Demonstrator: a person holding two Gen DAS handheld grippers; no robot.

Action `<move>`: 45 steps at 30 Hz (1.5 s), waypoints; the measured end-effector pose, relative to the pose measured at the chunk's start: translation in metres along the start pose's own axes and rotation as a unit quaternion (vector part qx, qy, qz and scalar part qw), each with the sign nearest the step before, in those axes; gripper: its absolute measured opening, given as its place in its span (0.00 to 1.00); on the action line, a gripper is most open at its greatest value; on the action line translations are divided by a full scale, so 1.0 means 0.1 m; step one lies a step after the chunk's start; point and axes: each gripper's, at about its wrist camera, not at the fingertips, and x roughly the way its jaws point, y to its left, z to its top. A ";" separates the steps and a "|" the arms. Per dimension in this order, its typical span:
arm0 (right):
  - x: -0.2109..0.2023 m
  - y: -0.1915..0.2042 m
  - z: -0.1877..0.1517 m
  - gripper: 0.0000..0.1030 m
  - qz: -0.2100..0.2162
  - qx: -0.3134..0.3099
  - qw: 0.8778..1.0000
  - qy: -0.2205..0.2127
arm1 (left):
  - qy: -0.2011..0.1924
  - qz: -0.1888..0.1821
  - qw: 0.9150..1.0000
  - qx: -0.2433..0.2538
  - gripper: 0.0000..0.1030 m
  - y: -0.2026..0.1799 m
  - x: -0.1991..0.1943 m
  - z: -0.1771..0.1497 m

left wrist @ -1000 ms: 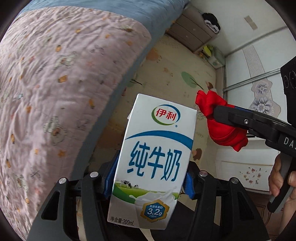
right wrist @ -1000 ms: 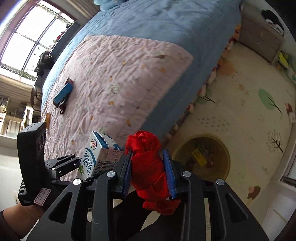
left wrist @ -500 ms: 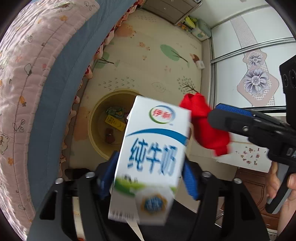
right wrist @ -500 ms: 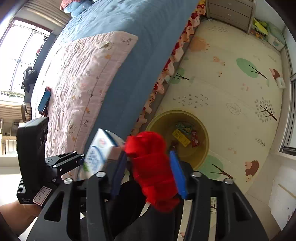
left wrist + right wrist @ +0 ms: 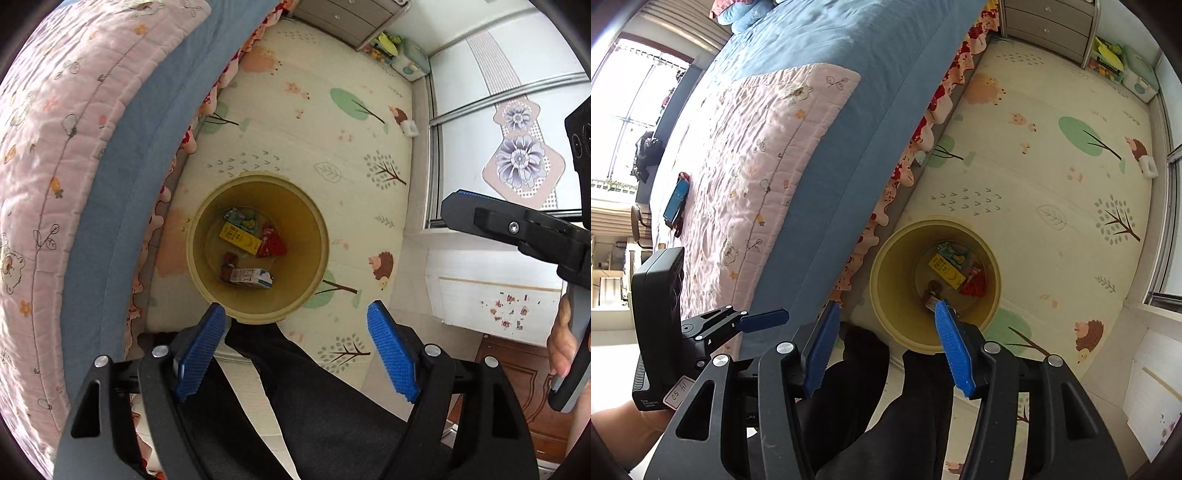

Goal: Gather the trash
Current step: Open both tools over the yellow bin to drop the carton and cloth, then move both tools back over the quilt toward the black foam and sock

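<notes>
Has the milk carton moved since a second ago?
Yes. The milk carton has left the left gripper, whose fingers now stand open, and lies at the bottom of the yellow bin on the floor mat.

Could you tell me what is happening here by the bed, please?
A person is collecting trash with two handheld grippers. The left gripper and right gripper both hang open and empty above the yellow bin on the floor mat. A milk carton and wrappers lie at the bin's bottom.
</notes>
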 end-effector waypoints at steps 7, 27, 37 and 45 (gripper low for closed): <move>0.01 0.43 0.13 0.52 0.007 -0.032 0.999 -0.002 | -0.039 -0.003 0.999 -0.020 0.76 0.27 -0.34 -0.05; 0.85 3.60 0.71 0.52 0.066 -0.237 0.969 0.025 | -0.158 0.077 0.968 -0.178 0.76 2.83 -2.04 -0.87; 1.27 4.86 0.85 0.52 0.086 -0.311 0.946 0.039 | -0.208 0.094 0.936 -0.269 0.76 4.02 -2.59 -1.21; 1.69 5.58 1.10 0.52 0.091 -0.360 0.926 0.063 | -0.229 0.099 0.913 -0.323 0.76 4.60 -2.74 -1.21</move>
